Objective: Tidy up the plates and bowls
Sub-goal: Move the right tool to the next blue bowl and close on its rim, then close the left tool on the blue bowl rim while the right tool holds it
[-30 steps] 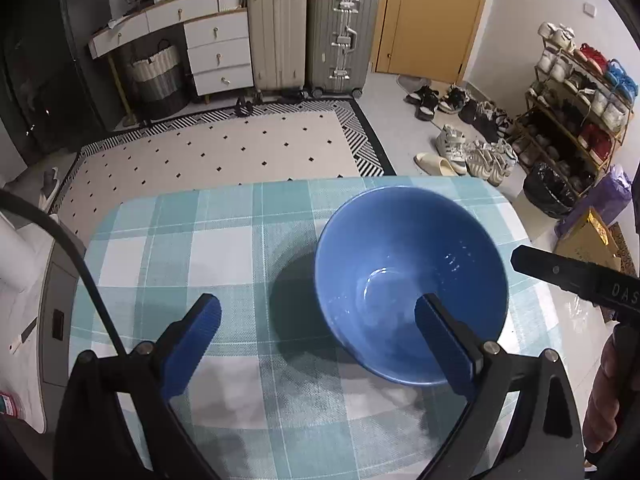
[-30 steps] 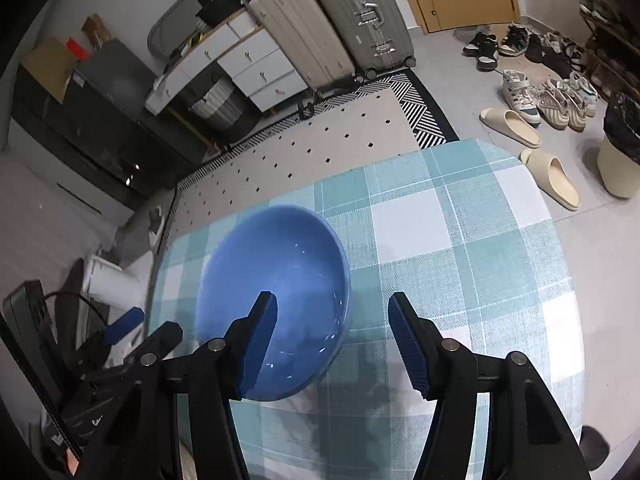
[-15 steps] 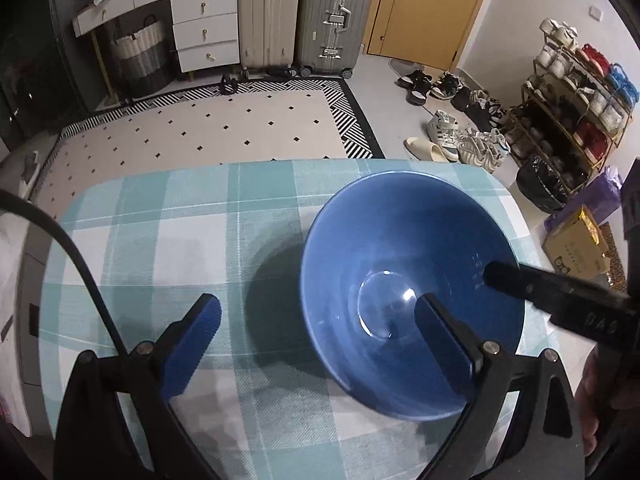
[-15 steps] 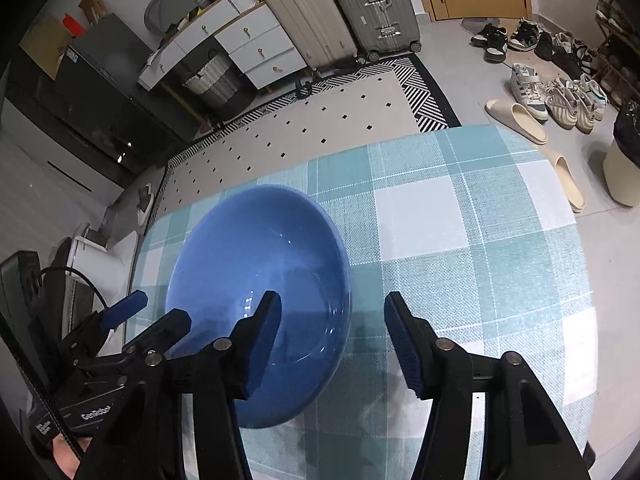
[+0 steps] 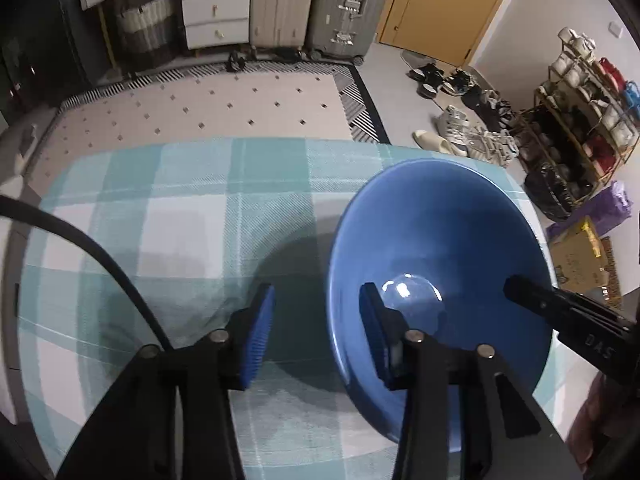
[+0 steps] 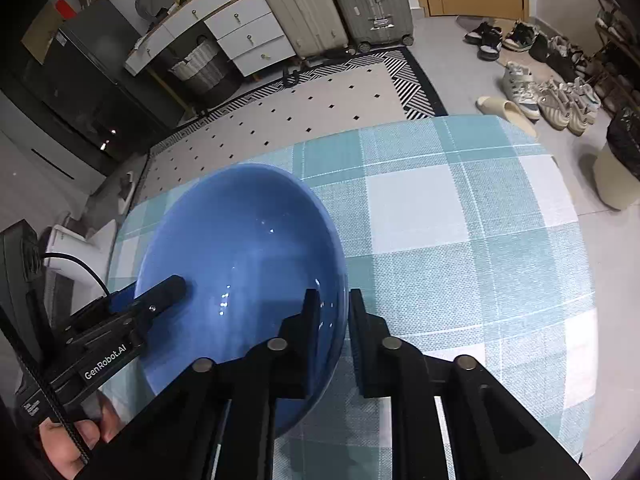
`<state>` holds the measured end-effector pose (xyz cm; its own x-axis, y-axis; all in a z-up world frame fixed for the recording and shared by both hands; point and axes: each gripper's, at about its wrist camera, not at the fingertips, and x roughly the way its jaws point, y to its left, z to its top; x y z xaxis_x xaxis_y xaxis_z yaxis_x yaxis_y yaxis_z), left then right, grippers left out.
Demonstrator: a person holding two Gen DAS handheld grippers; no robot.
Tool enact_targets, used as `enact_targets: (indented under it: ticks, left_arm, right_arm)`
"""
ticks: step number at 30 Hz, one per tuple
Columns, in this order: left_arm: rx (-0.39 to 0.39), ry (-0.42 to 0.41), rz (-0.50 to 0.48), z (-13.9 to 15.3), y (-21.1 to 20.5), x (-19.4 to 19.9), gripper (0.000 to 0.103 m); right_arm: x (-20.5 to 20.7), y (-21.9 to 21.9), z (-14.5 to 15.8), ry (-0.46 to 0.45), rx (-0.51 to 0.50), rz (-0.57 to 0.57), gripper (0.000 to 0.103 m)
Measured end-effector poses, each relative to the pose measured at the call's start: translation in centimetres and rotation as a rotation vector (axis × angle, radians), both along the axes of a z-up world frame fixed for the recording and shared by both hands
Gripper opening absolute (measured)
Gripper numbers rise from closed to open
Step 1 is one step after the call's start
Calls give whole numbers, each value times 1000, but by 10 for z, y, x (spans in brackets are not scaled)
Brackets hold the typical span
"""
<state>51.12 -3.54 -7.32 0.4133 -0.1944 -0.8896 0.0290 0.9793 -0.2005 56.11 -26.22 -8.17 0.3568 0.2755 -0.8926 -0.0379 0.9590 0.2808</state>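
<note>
A large blue bowl [image 5: 440,264] stands on the teal checked tablecloth [image 5: 192,216]; it also shows in the right wrist view [image 6: 240,248]. My right gripper [image 6: 334,320] is shut on the bowl's right rim, one finger inside and one outside. My left gripper [image 5: 316,328] straddles the bowl's left rim, its right finger inside the bowl, its left finger outside with a gap to the wall. The right gripper's finger [image 5: 560,308] shows at the bowl's far side in the left wrist view.
The table's far edge drops to a patterned rug [image 5: 200,108]. Suitcases [image 6: 360,0], a drawer unit [image 6: 240,32] and shoes [image 6: 552,92] stand on the floor beyond. A black cable [image 5: 100,260] crosses the cloth at left.
Both grippers have closed in: the right one has clamped onto the bowl's right rim, the left one has narrowed around the left rim. The bowl looks nearer and larger.
</note>
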Motion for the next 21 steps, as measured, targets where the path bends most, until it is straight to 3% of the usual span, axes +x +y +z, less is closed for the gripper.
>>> enact_targets:
  ticks: [1, 3, 7, 9, 12, 21]
  left_arm:
    - [-23, 14, 4, -2, 1, 0, 30]
    - [-49, 30, 8, -4, 2, 1, 28]
    - [-56, 38, -5, -8, -1, -2, 14]
    - [-89, 72, 5, -14, 2, -1, 11]
    - [-64, 68, -13, -14, -3, -4, 10]
    - [-114, 132, -17, -10, -3, -7, 7]
  right_arm:
    - [0, -1, 0, -3, -6, -6, 10]
    - [0, 1, 1, -5, -10, -3, 8]
    - [-3, 4, 5, -12, -14, 0, 7]
    - [-4, 5, 8, -17, -15, 1, 6]
    - [-5, 7, 11, -7, 1, 7, 4]
    - [-5, 2, 7, 42, 16, -22, 4]
